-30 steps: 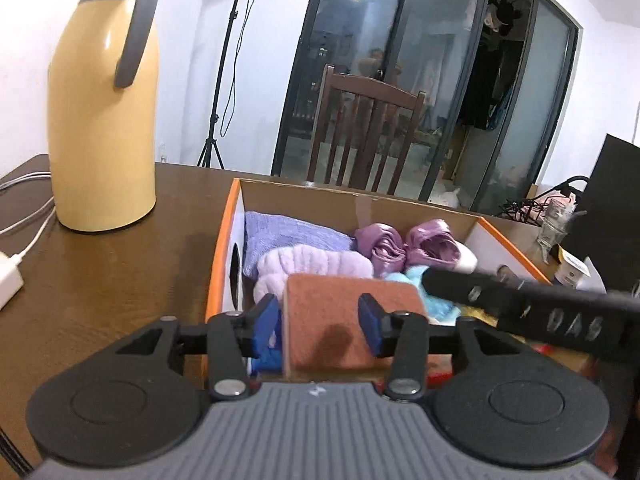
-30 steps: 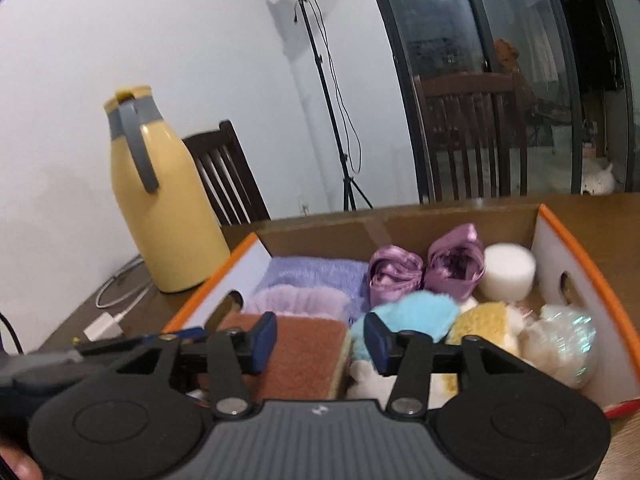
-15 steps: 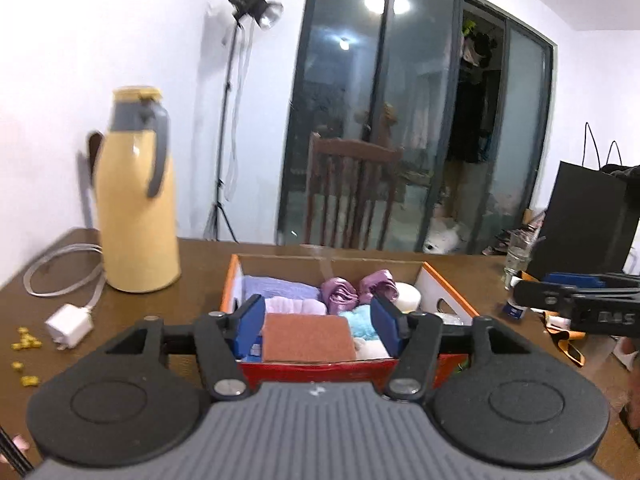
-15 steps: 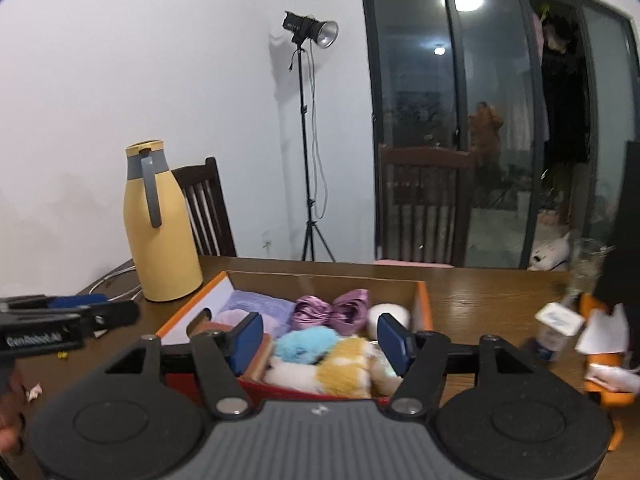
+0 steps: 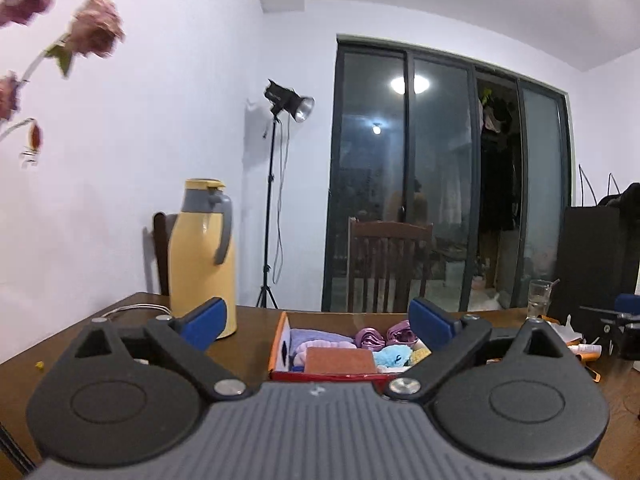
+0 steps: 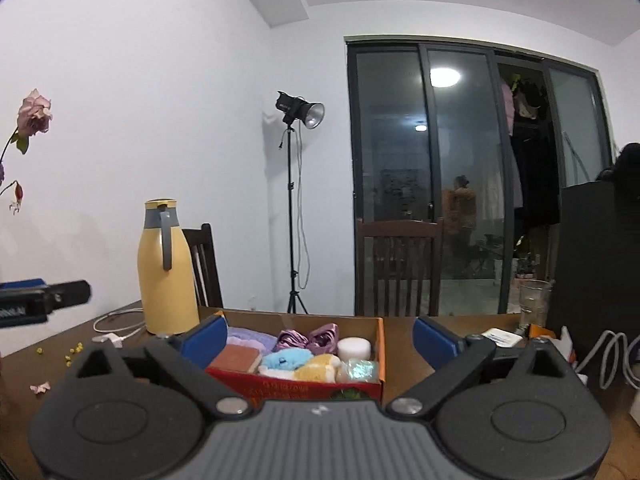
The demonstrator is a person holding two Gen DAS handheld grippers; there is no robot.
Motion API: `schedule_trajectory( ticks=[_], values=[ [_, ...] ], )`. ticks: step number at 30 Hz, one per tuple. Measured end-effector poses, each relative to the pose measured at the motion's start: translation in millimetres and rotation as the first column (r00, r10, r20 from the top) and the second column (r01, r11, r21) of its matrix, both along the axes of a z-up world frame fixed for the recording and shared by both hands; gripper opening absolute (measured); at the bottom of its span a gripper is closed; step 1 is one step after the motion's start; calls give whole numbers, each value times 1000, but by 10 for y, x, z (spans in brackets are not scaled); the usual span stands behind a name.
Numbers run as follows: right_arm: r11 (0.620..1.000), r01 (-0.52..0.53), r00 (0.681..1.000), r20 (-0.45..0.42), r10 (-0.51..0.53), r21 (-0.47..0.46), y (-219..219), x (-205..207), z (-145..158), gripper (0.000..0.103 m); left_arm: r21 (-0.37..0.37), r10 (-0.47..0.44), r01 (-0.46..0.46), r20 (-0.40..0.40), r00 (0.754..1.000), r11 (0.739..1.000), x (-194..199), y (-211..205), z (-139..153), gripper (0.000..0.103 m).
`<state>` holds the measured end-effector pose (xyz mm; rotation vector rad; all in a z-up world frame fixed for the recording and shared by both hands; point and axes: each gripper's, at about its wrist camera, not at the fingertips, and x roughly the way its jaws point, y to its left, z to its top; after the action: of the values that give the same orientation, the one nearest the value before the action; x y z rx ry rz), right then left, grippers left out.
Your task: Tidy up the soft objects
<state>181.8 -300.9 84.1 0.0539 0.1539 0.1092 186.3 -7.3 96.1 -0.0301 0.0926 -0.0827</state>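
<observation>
Tabletop (image 6: 404, 330): your work surface is dark brown wood, smooth with a dull sheen.
Box (image 6: 316, 390): cardboard, printed red outside, plain brown inside.
Sponge (image 6: 236, 358): rough, matt rust-coloured top.
Towel (image 6: 248, 336): soft lilac cloth.
Flask (image 6: 166, 276): glossy yellow body, matt grey handle.
Claw pads (image 5: 430, 322): your matt blue plastic.

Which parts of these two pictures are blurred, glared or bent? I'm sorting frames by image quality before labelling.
Left wrist view: the flowers at top left are smeared, the ceiling lamp's reflection glares in the glass door, and the door frame bows with fisheye. Right wrist view: sharper overall, the same lamp glare, dark rounded corners.
</observation>
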Motion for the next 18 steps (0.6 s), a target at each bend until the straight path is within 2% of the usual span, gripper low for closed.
schedule_trajectory(
  ticks=[5,10,14,16,18],
  values=[
    [1000,-16,1000,5,16,3,13,-462,-220,100,34,-19,17,40,999,999,-556,21,-149,103],
    [999,-30,999,36,31,-17,27,-937,-474,100,47,-42,40,45,998,998,-1060,-20,-500,103],
    [1000,-11,1000,4,11,-19,58,-1352,-677,100,89,15,-19,40,999,996,-1453,-11,-728,103],
    [1000,0,1000,-17,-1,-29,83,-1593,-755,100,69,52,-53,11,999,996,-1703,21,-822,103],
    [999,1,999,-36,-2,-34,107,-1825,-828,100,81,52,-53,13,999,995,-1944,16,-910,103]
  ],
)
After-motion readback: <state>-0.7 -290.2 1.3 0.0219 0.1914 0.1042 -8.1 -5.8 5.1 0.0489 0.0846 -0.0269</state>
